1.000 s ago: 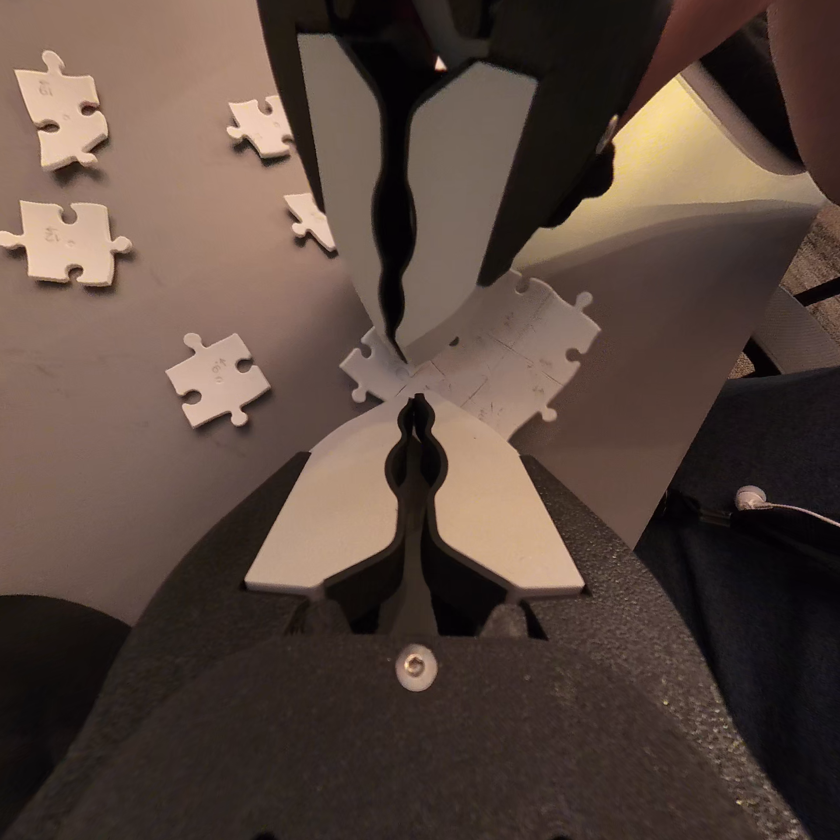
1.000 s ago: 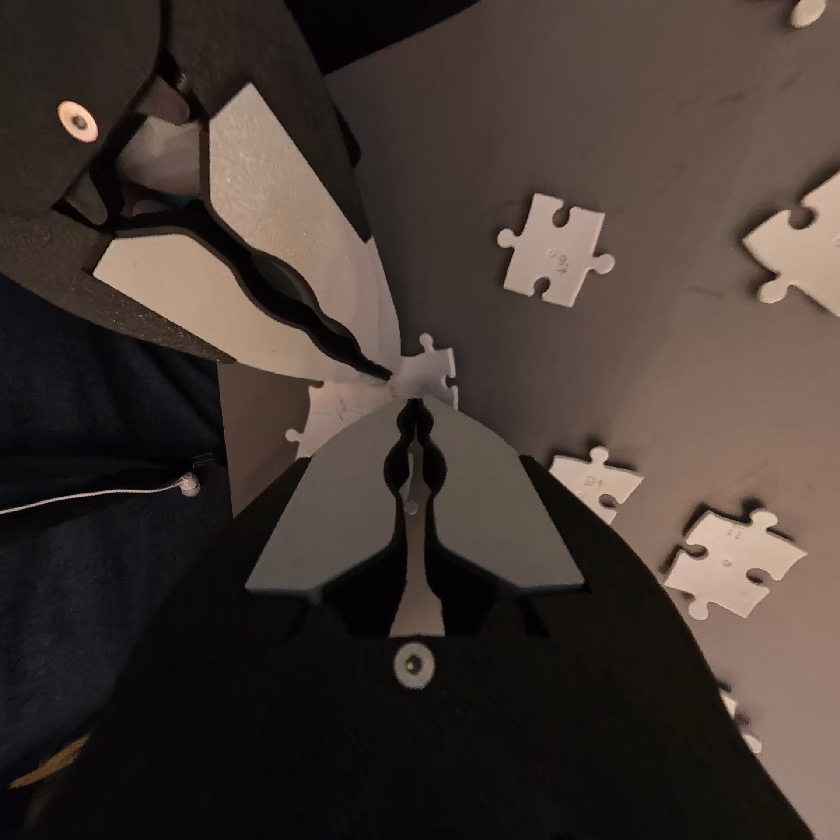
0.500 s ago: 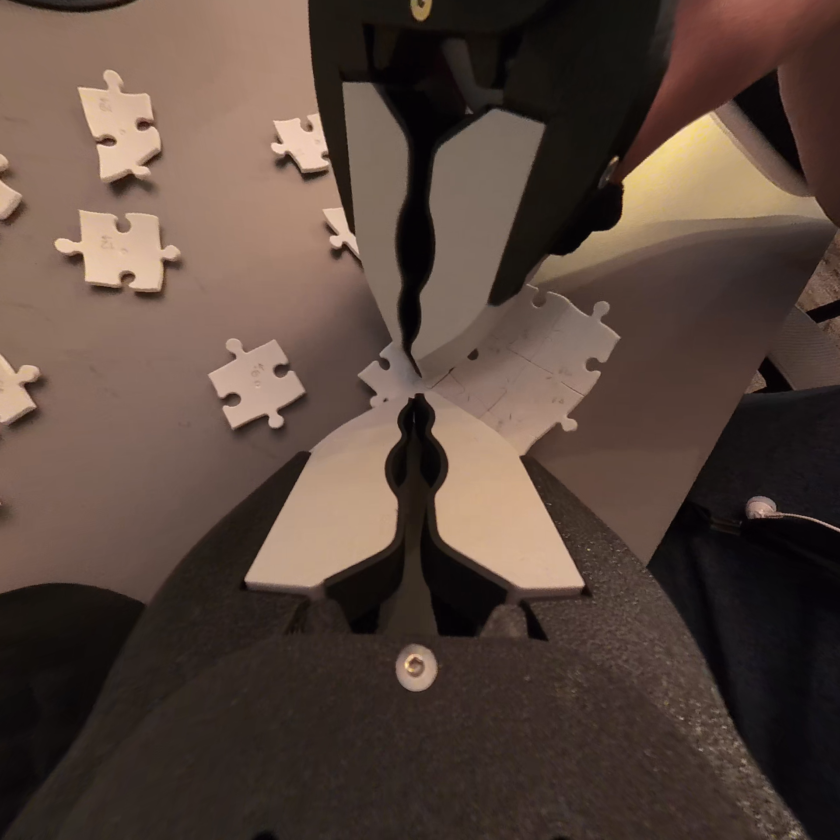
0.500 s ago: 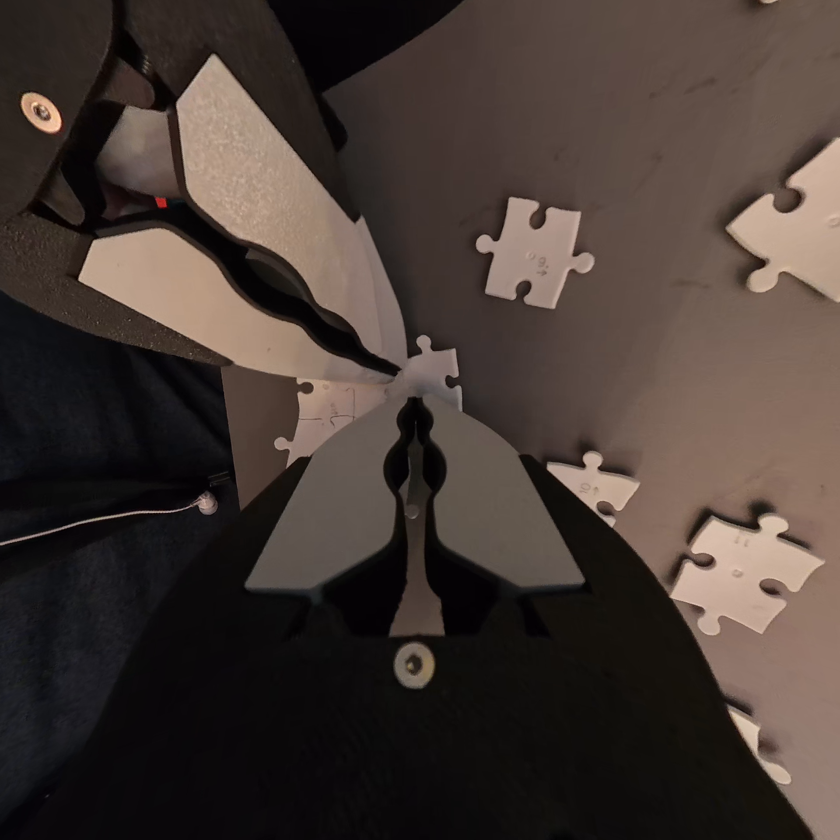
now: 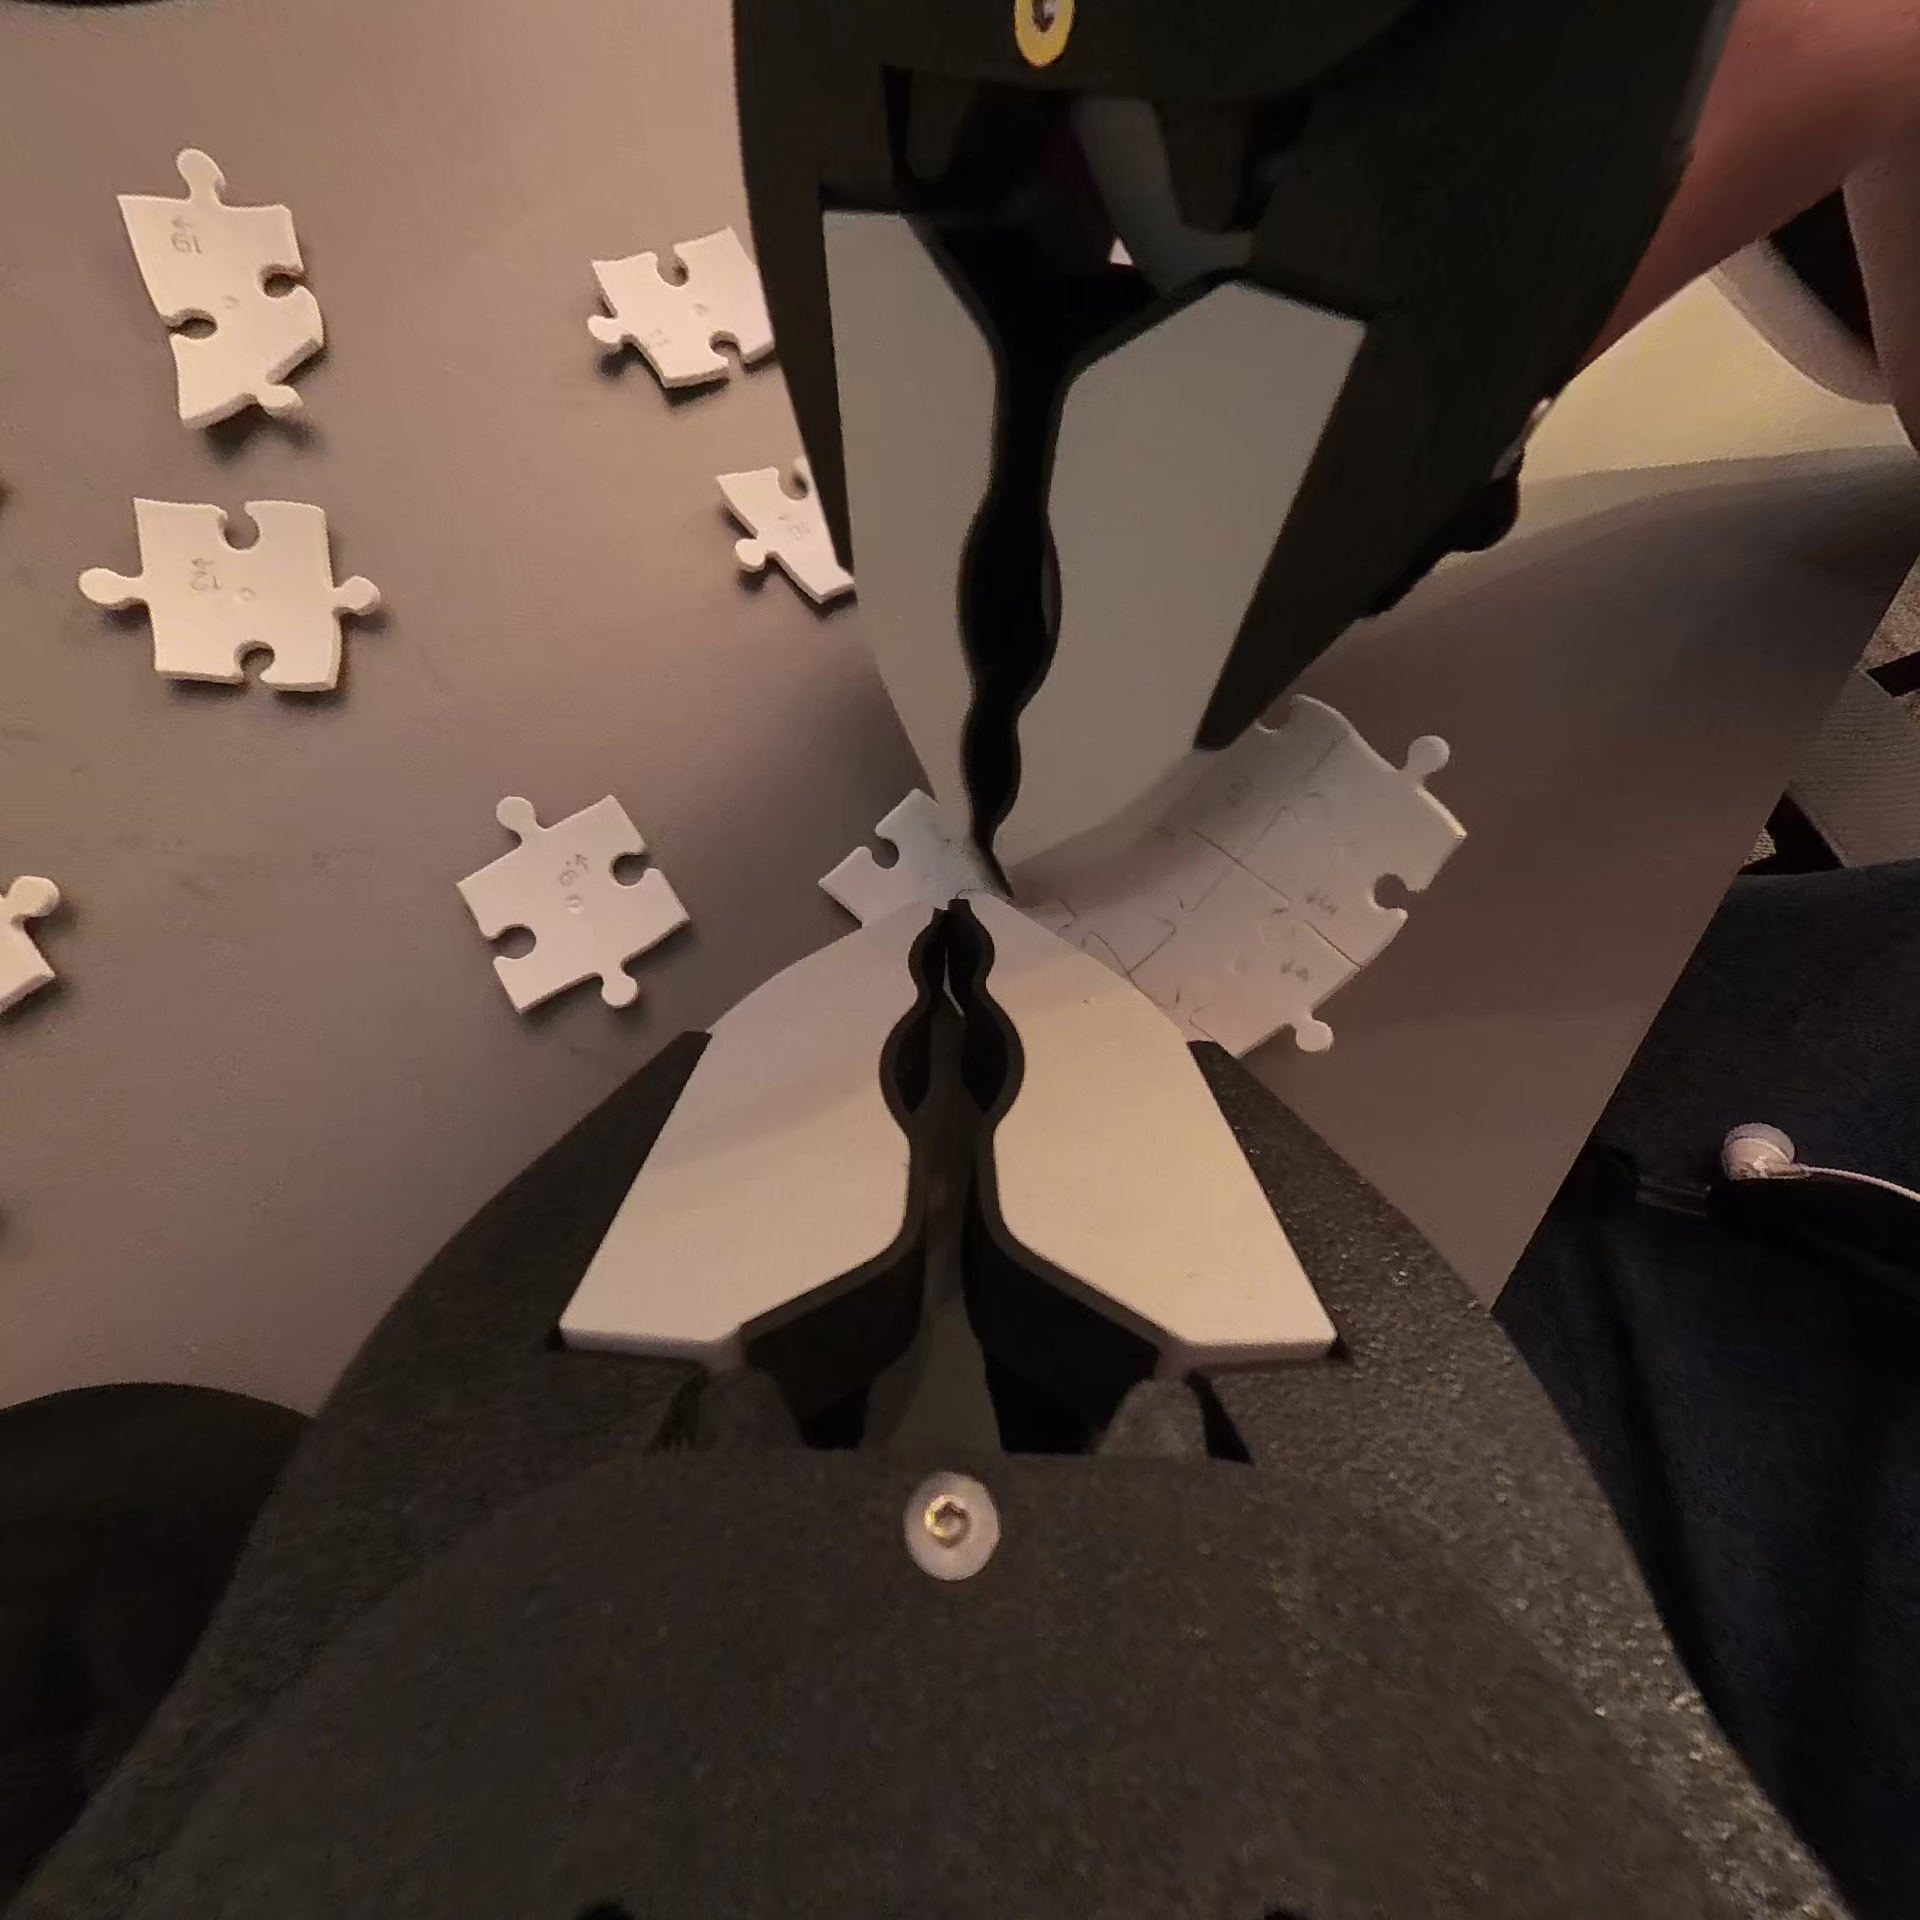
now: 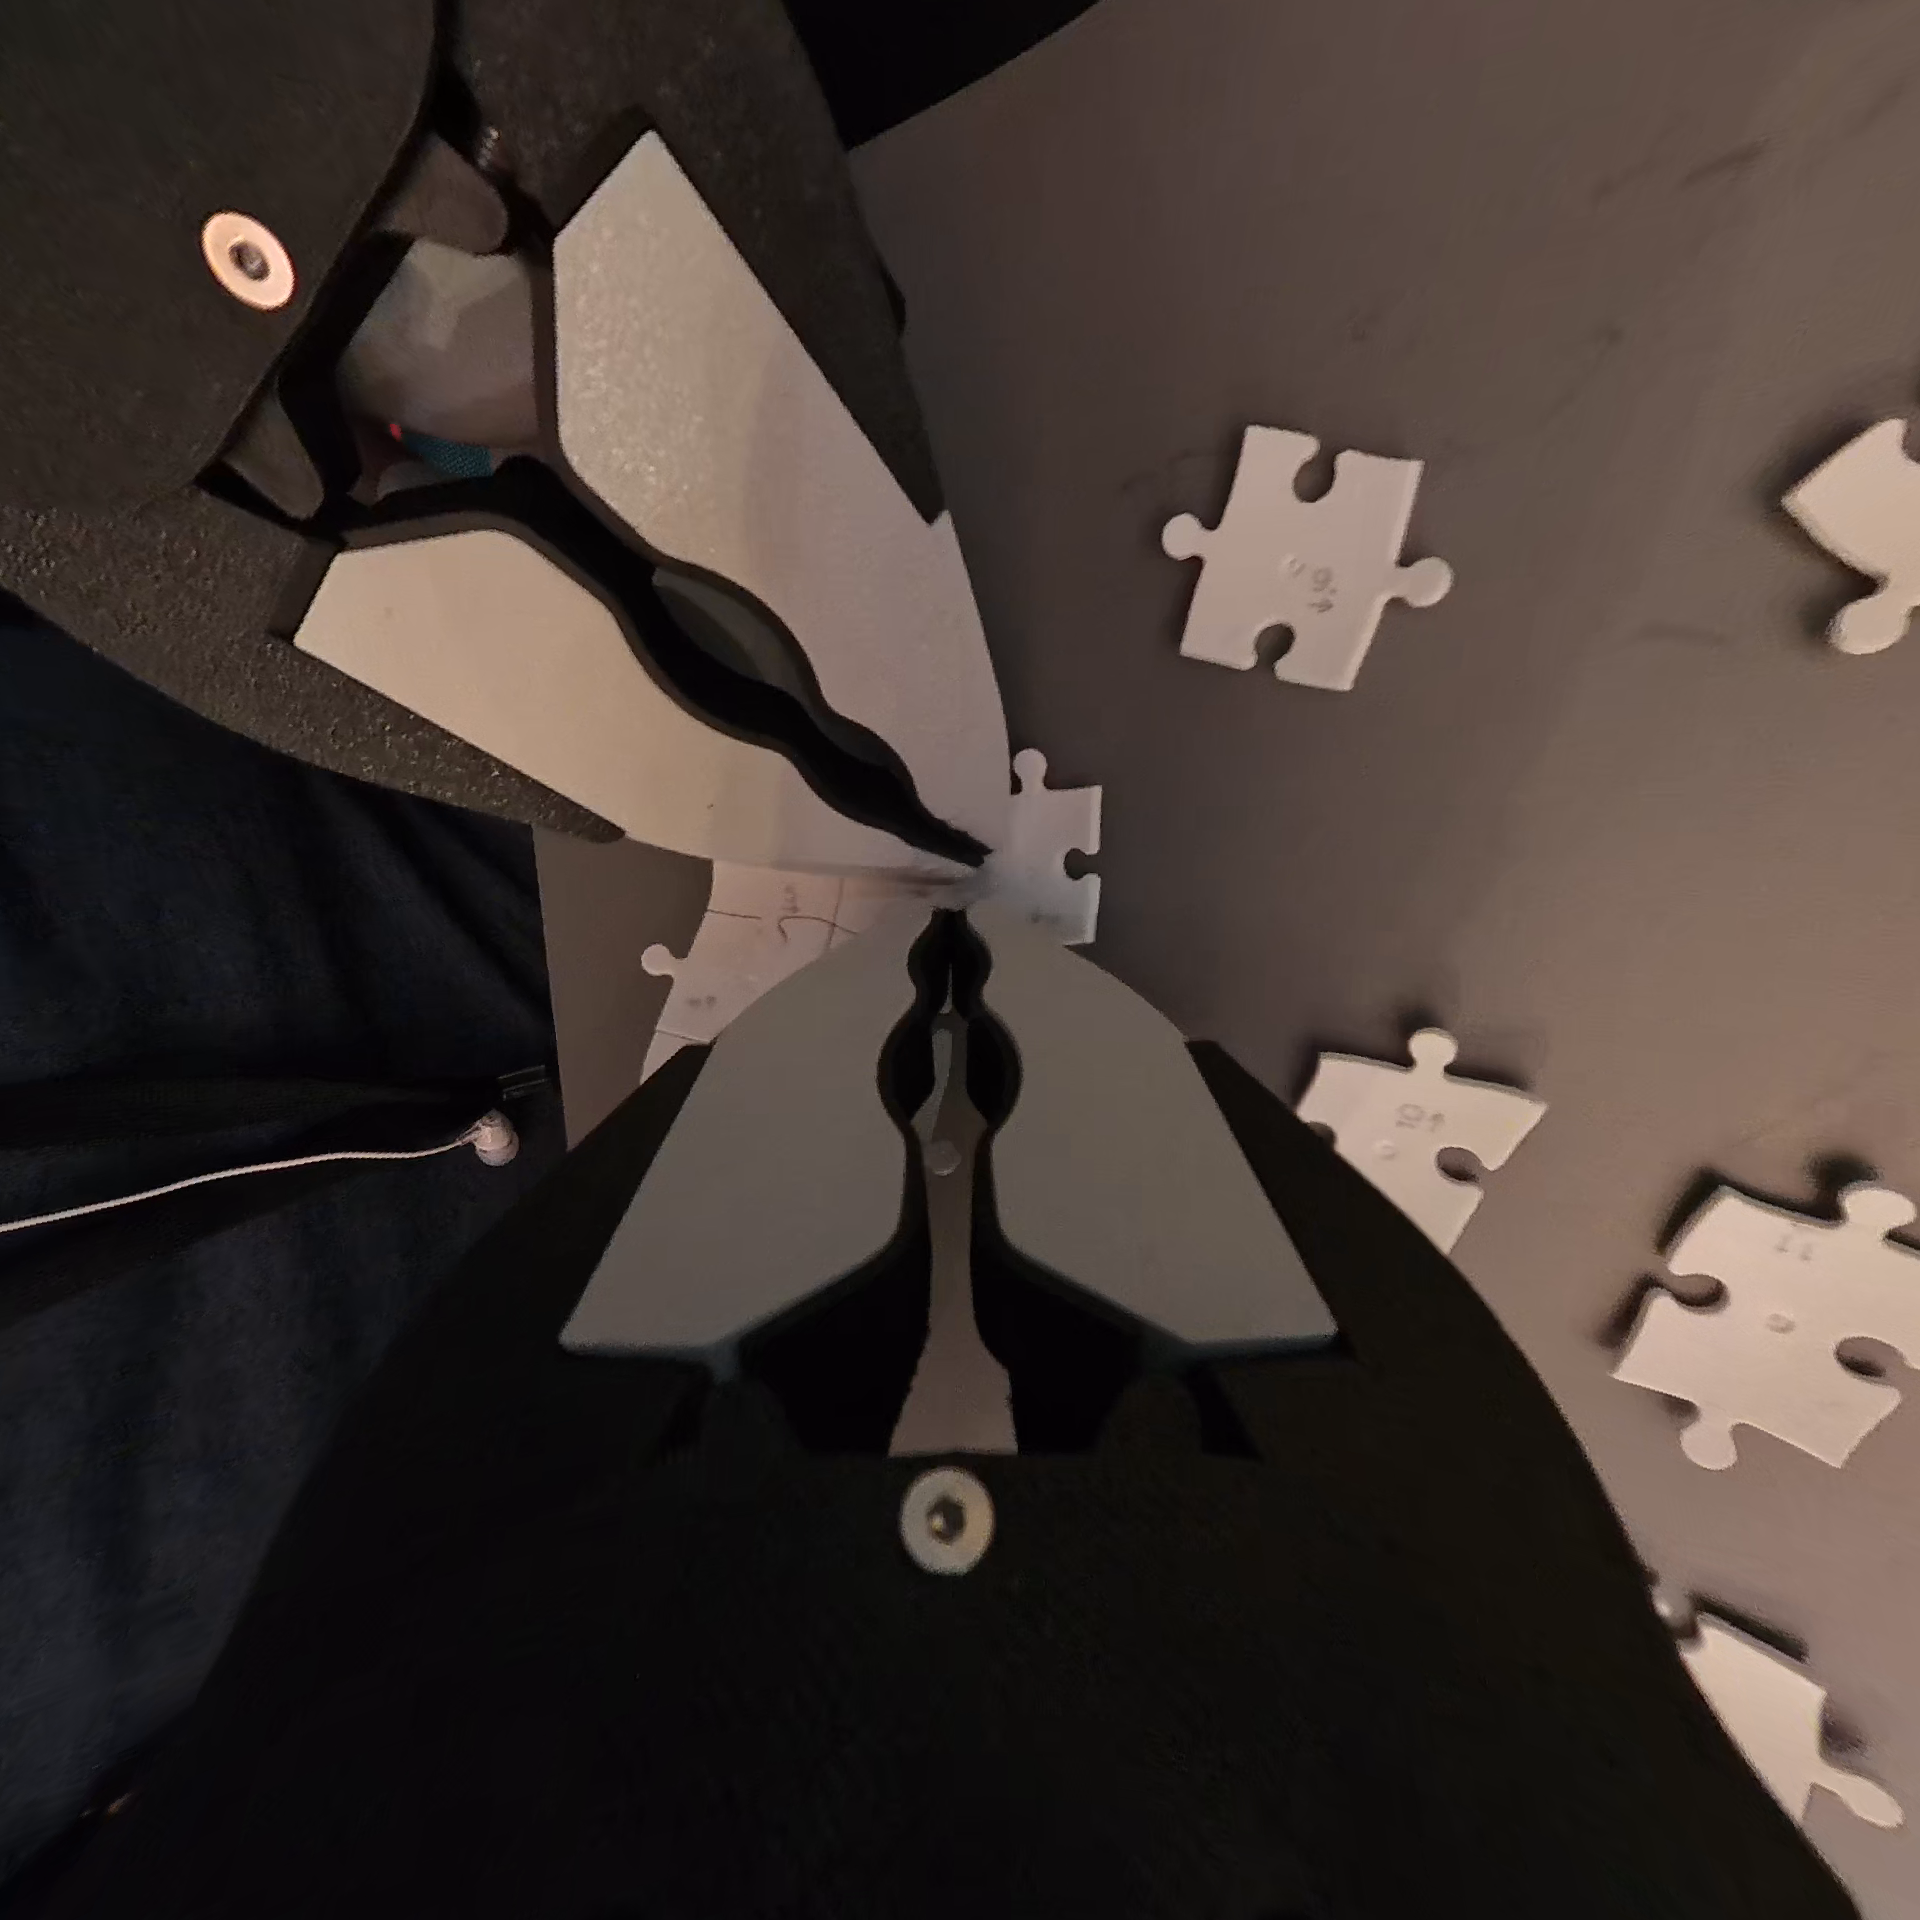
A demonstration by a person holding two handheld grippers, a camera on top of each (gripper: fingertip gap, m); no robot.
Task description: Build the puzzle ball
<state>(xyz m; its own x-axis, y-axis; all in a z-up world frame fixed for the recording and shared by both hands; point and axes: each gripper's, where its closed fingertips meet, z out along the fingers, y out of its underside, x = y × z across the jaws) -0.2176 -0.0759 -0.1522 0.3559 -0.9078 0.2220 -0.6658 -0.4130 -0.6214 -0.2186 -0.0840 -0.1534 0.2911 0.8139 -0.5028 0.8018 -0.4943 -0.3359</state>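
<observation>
Starting with the left wrist view: noting the black left gripper with pale finger pads [image 5: 958, 914] clenched, tips nipped onto the curved white panel of joined puzzle pieces [image 5: 1299, 894] right where its outermost white jigsaw piece [image 5: 904, 847] meets the rest. Noting the matching black right gripper [image 5: 989, 868] reaching in from the top of the view, likewise clenched on that seam, tips almost touching the left ones. Not managing to tell which side of the seam each is biting. Finding the panel held up over the near edge of the matte grey table [image 5: 520, 675], beside dark blue clothing. Logging the flat white loose puzzle pieces [image 5: 571, 914] lying further right in the view than a second ago, with more of them in view, so judging both grippers and the panel to be drifting together rather than parting. Moving to the right wrist view: seeing the same pinch from the other side, the outermost piece [image 6: 1055, 842] jutting past the left tips, only a strip of panel [image 6: 769, 914] peeking out between the two grippers. Reading this as the seam still being pressed home; many loose pieces [image 6: 1304, 556] still waiting, so judging the ball far from done.
</observation>
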